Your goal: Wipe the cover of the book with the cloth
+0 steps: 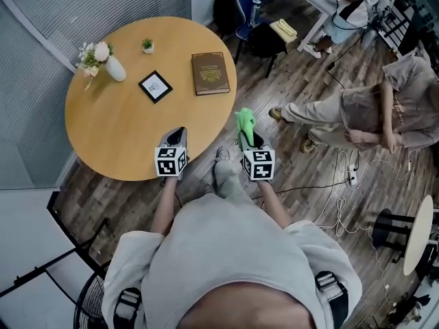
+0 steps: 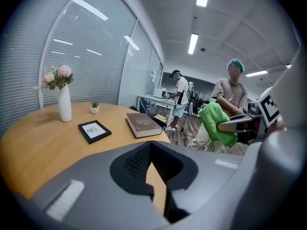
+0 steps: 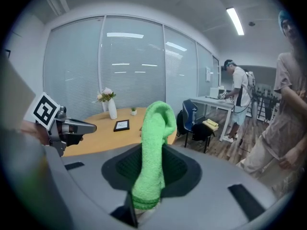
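Near the table (image 1: pixel 116 129), right tongs (image 1: pixel 248 141) pinch the green cloth (image 1: pixel 245 121) while left tongs (image 1: pixel 179 131) sit closed, empty

One round table (image 1: pixel 110 136), one brown book (image 1: pixel 210 72) near its far right edge, one black-framed picture (image 1: pixel 156 86), one white vase (image 1: pixel 113 68) of flowers at the left edge, one small potted plant (image 1: pixel 147 45) at the far edge, one green cloth (image 1: pixel 245 124), two grippers, the left gripper (image 1: pixel 180 131) and the right gripper (image 1: pixel 245 134), two other people (image 1: pixel 370 112) off the table.
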Action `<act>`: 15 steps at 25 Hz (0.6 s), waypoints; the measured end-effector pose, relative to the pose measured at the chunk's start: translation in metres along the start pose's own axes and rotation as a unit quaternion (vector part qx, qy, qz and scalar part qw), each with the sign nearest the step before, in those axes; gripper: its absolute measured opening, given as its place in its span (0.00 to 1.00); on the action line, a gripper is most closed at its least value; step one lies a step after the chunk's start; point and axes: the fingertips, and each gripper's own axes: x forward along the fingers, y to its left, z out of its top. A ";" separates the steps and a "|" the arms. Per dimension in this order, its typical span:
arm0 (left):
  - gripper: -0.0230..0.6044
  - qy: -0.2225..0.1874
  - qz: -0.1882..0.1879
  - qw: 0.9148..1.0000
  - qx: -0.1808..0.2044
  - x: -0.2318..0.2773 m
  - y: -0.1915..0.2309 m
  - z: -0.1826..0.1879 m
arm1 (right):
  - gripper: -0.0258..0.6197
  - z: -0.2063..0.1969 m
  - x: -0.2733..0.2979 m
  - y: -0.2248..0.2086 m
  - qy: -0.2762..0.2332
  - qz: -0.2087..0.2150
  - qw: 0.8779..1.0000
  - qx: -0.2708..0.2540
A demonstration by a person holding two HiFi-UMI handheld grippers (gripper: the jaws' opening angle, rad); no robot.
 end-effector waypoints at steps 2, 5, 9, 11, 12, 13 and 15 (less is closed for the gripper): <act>0.05 0.001 0.002 1.000 0.002 0.006 0.003 0.005 | 0.19 0.002 0.007 -0.003 -0.001 0.001 1.000 0.002; 0.05 0.002 0.004 1.000 0.005 0.015 0.009 0.014 | 0.19 0.006 0.019 -0.008 0.001 0.003 1.000 0.007; 0.05 0.003 0.010 1.000 0.002 0.029 0.020 0.027 | 0.19 0.018 0.039 -0.017 0.001 0.007 1.000 0.009; 0.05 0.005 0.014 1.000 0.000 0.038 0.026 0.032 | 0.19 0.024 0.050 -0.021 0.001 0.011 1.000 0.008; 0.05 0.006 0.016 1.000 0.000 0.043 0.029 0.036 | 0.19 0.027 0.056 -0.023 0.001 0.013 1.000 0.007; 0.05 0.006 0.018 1.000 -0.001 0.048 0.032 0.040 | 0.19 0.030 0.062 -0.025 0.001 0.015 1.000 0.007; 0.05 0.006 0.020 1.000 -0.004 0.057 0.036 0.047 | 0.19 0.036 0.073 -0.030 0.003 0.018 1.000 0.007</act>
